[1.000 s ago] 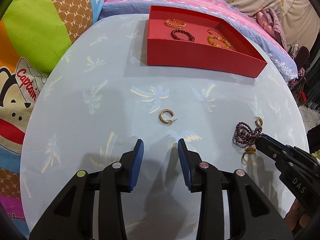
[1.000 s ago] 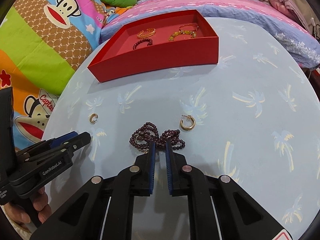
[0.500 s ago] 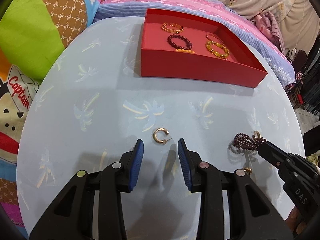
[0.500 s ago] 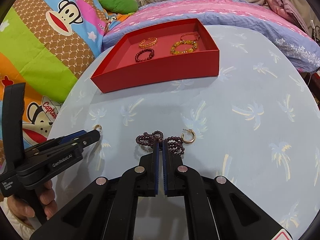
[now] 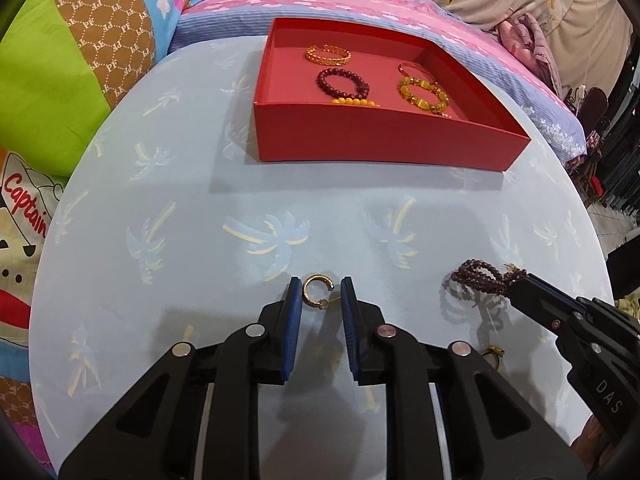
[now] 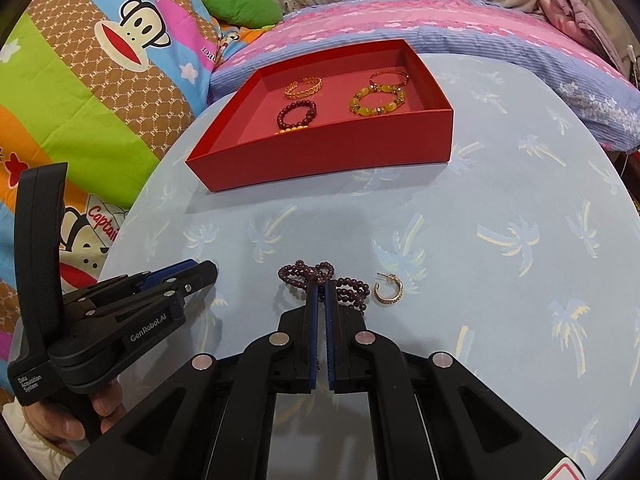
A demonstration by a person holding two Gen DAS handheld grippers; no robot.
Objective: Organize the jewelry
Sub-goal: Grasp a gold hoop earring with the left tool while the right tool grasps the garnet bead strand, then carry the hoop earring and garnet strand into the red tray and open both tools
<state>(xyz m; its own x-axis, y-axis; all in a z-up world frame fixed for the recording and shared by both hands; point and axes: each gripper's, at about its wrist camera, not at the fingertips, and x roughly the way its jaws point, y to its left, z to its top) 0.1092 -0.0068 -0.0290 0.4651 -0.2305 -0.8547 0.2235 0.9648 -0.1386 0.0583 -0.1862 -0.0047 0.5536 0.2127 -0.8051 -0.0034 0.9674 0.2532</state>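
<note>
Now, left tongs (image 5: pixel 320 294): jaws closing, a gold hoop earring (image 5: pixel 316 291) lying on the counter between the blue pads (image 5: pixel 294 312); the hoop sits close to the left pad, and its post reaches toward the right one; pads not yet pressing it.
Right tongs (image 6: pixel 320 292): clamped tight on a dark purple bead strand (image 6: pixel 320 274), which bunches in loops to either side of the tips.
Beside the right tongs: a second gold hoop earring (image 6: pixel 388 289) lies just right of the bead strand, on the counter.
Under the right tongs' arm, seen from the left camera: a small gold piece (image 5: pixel 494 351), too hidden to name.
Counter (image 5: pixel 180 220): round, pale blue with palm-tree print.
Ahead of both tongs: a red tray (image 5: pixel 380 144), well apart from the tips, at the far edge of the counter.
Inside the tray: a gold openwork bangle (image 5: pixel 328 55), a dark red bead bracelet (image 5: pixel 343 82), a yellow stone bracelet (image 5: pixel 424 94), a thin reddish bangle (image 6: pixel 390 77), and a short row of orange beads (image 5: pixel 356 102) against the near wall.
Hand (image 6: pixel 80 420): grips the handle of the left tongs.
Beyond the counter: a bed with a pink and blue blanket (image 6: pixel 400 28) and a bright cartoon monkey quilt (image 6: pixel 80 80).
</note>
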